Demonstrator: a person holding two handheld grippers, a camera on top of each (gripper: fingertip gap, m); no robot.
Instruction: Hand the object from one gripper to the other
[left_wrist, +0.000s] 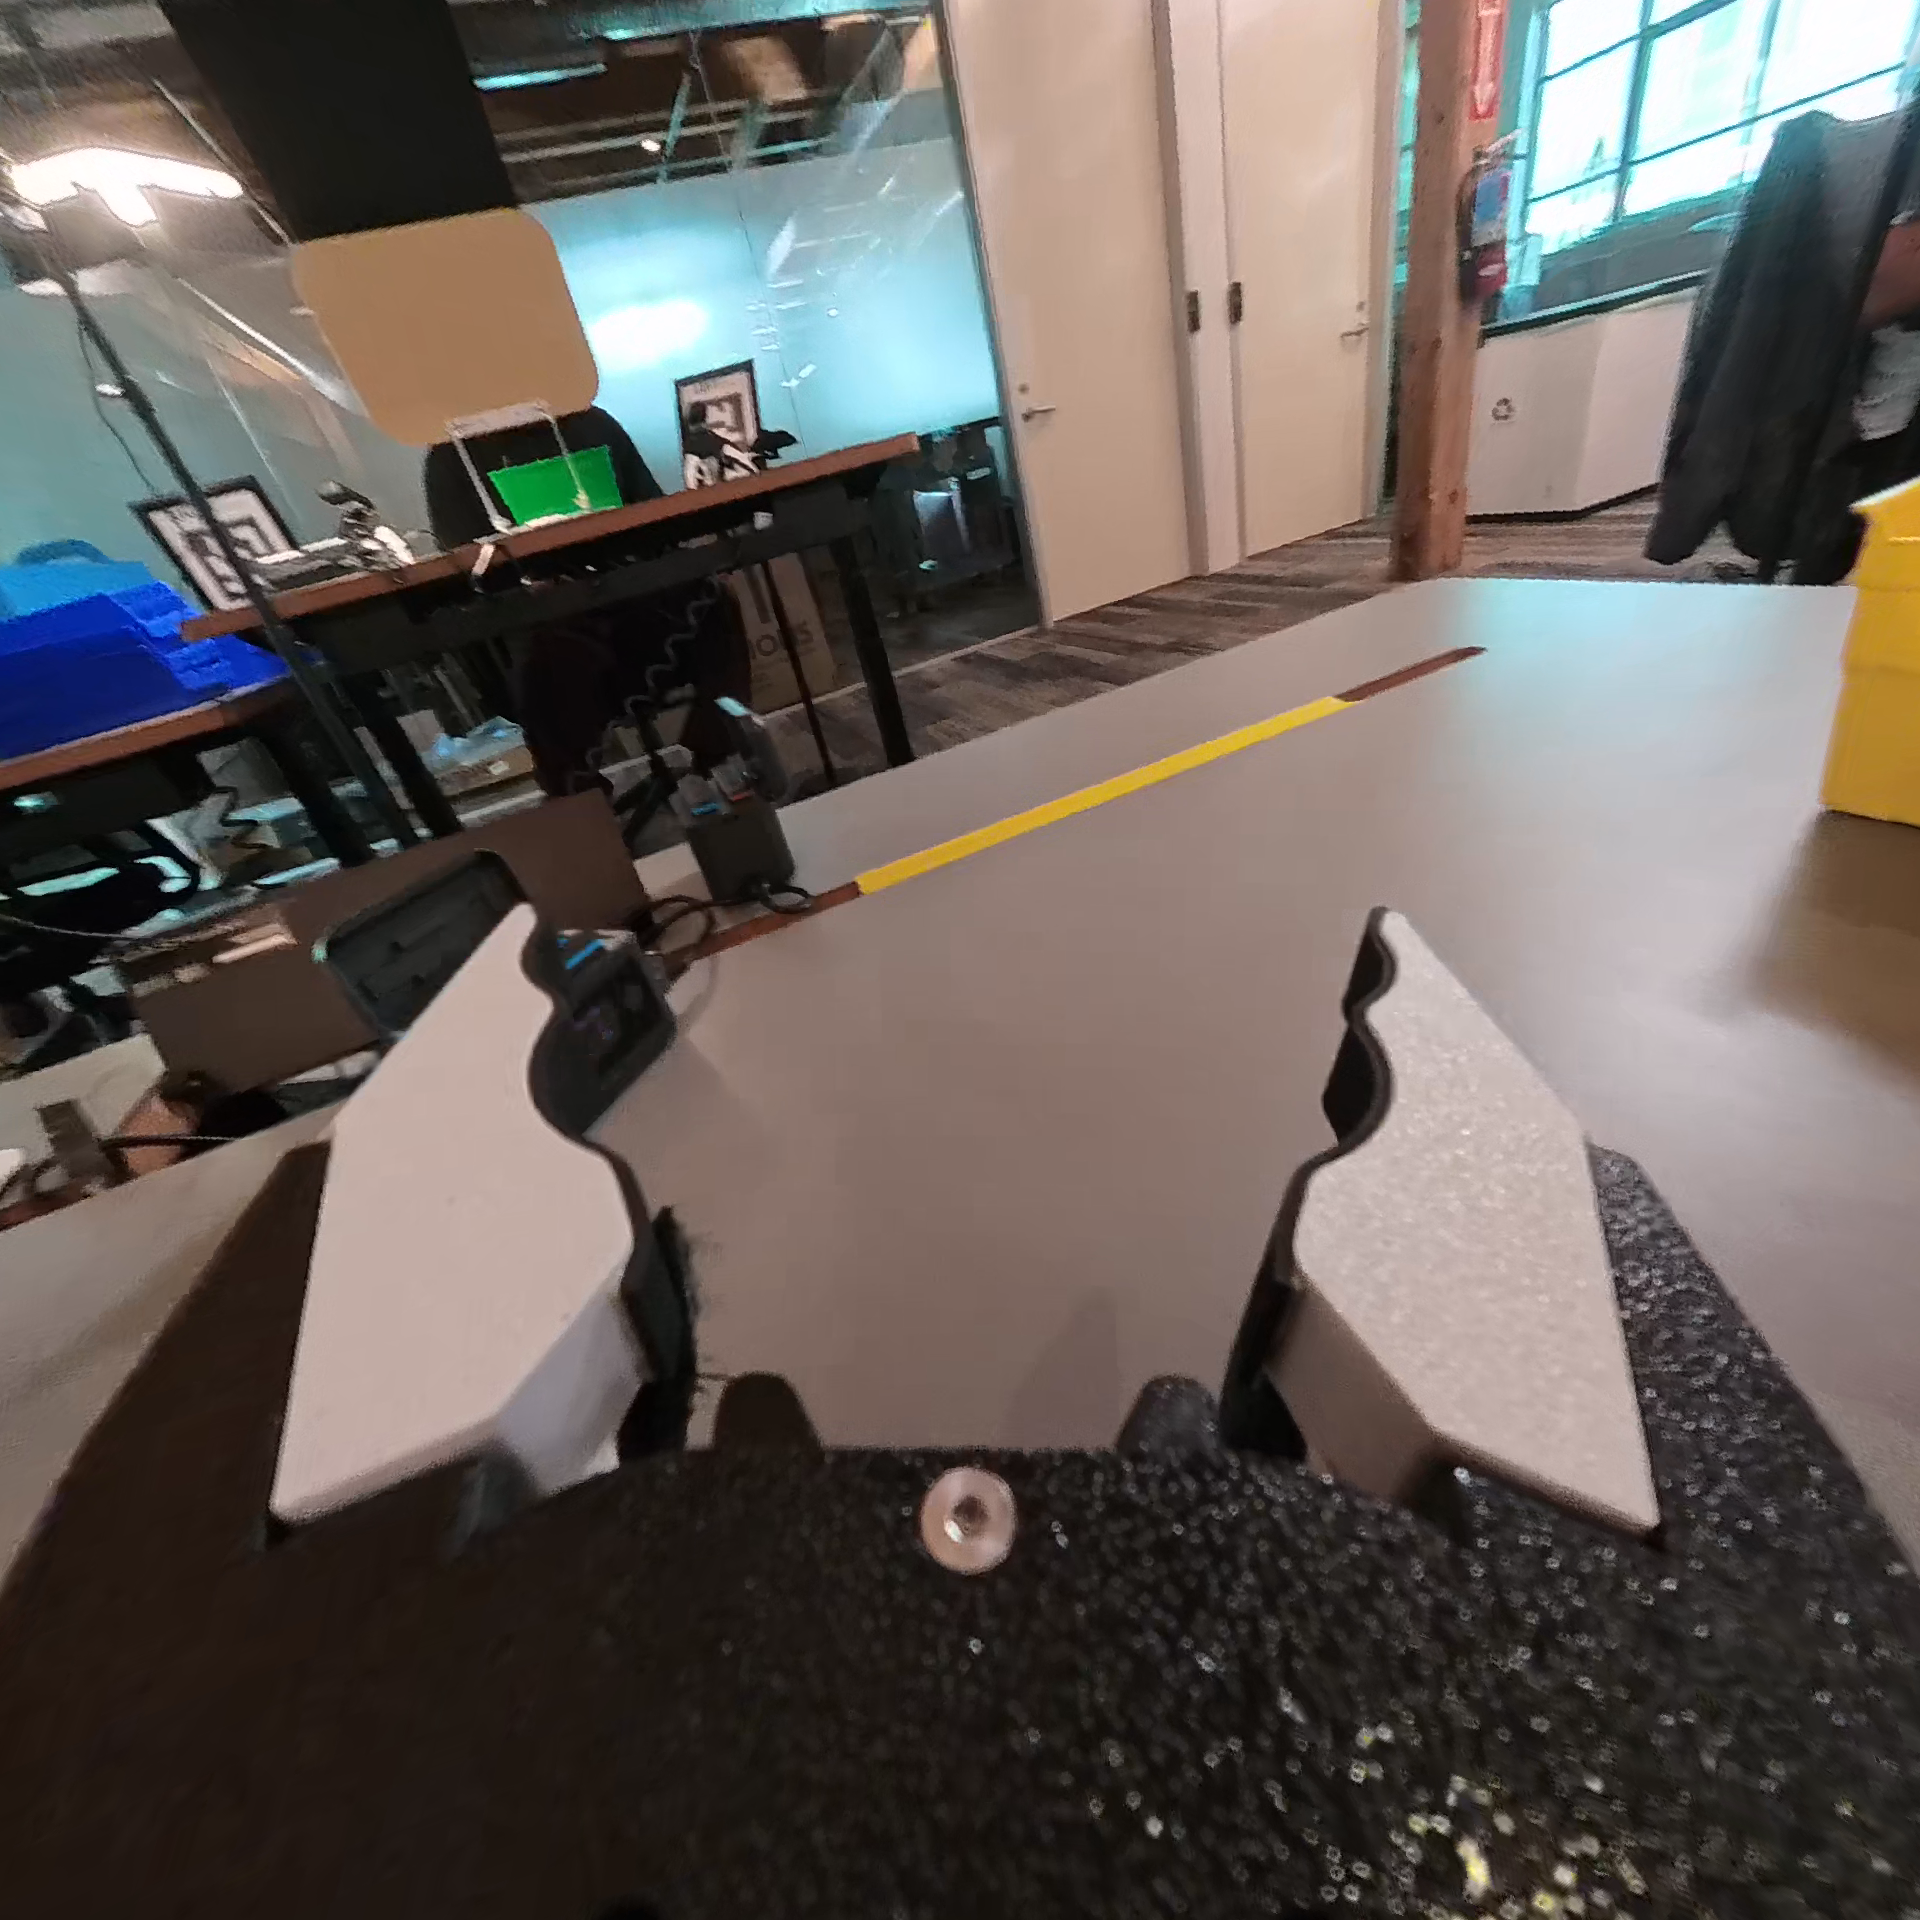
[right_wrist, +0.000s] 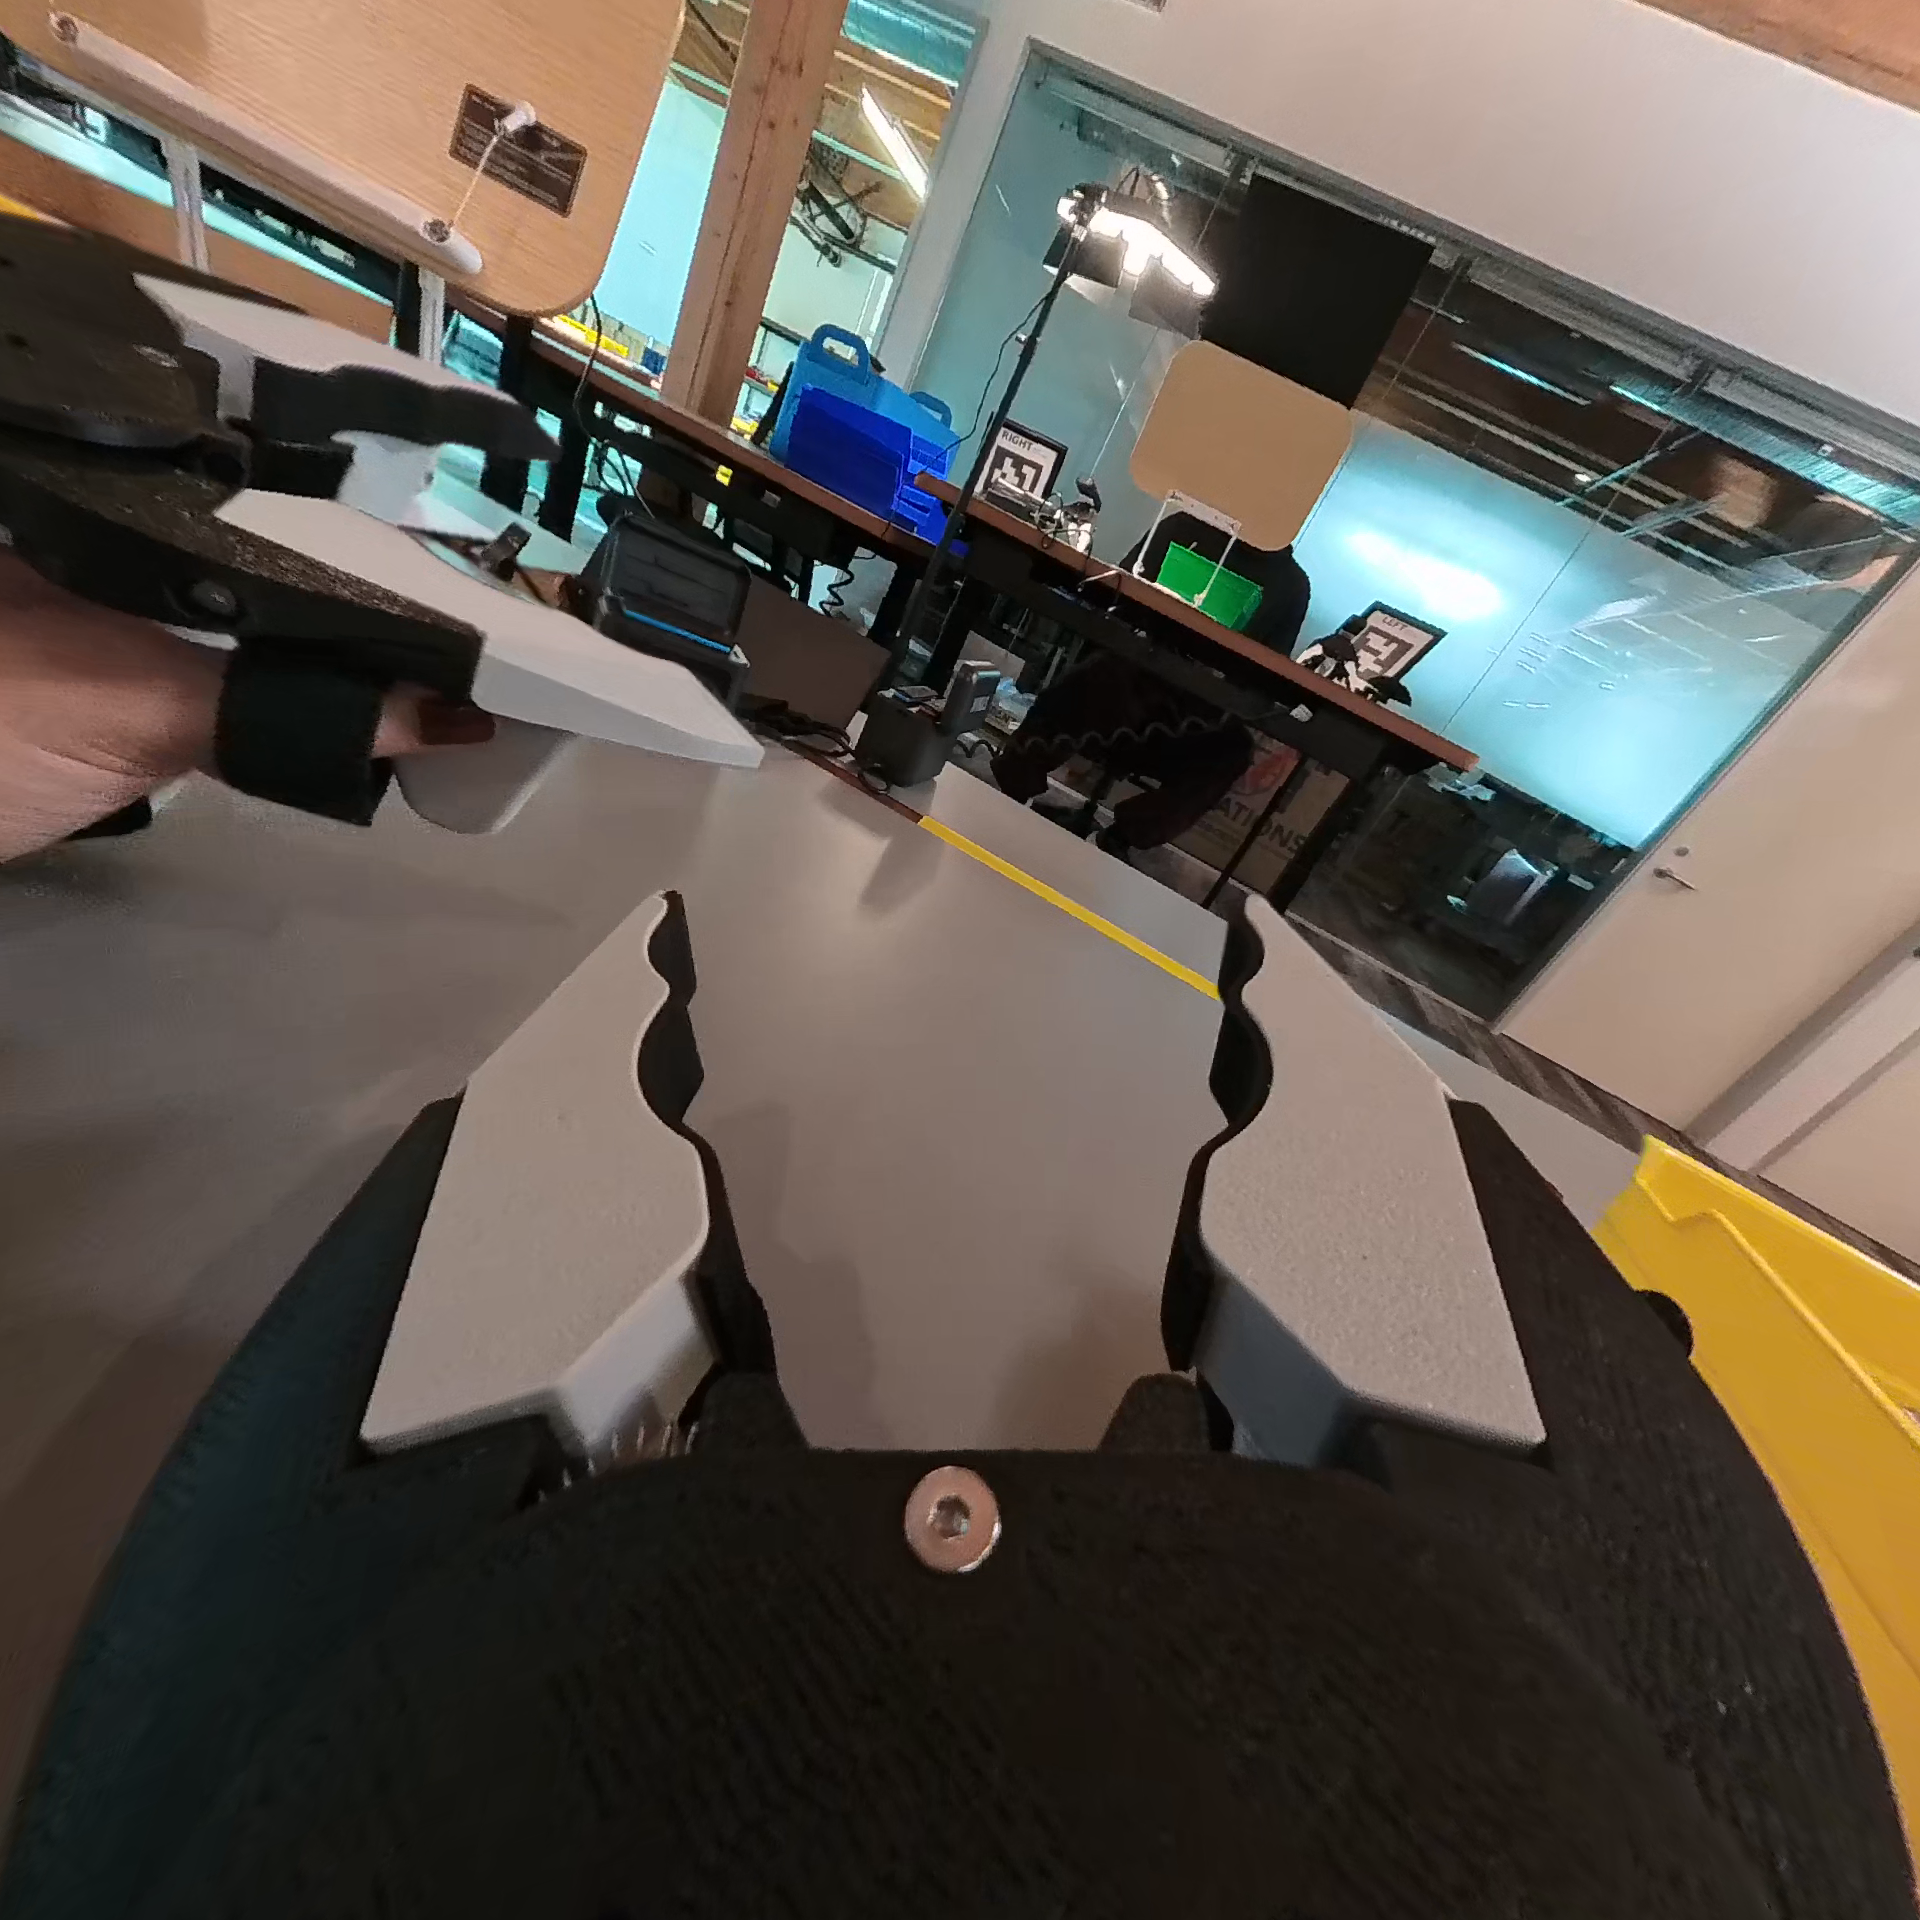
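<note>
Left gripper (left_wrist: 956, 935): mine; white fingers (left_wrist: 457, 1195) with wavy black inner pads, spread wide, low over grey table (left_wrist: 1143, 831).
Right gripper (right_wrist: 958, 909): mine; same build, spread wide, low over table, left gripper up-left, well apart.

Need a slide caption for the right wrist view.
Open right gripper empty over grey tabletop, left gripper beside it, yellow plastic bin at right.

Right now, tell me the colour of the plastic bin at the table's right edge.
Bright yellow plastic bin, shown best in the right wrist view.
</note>
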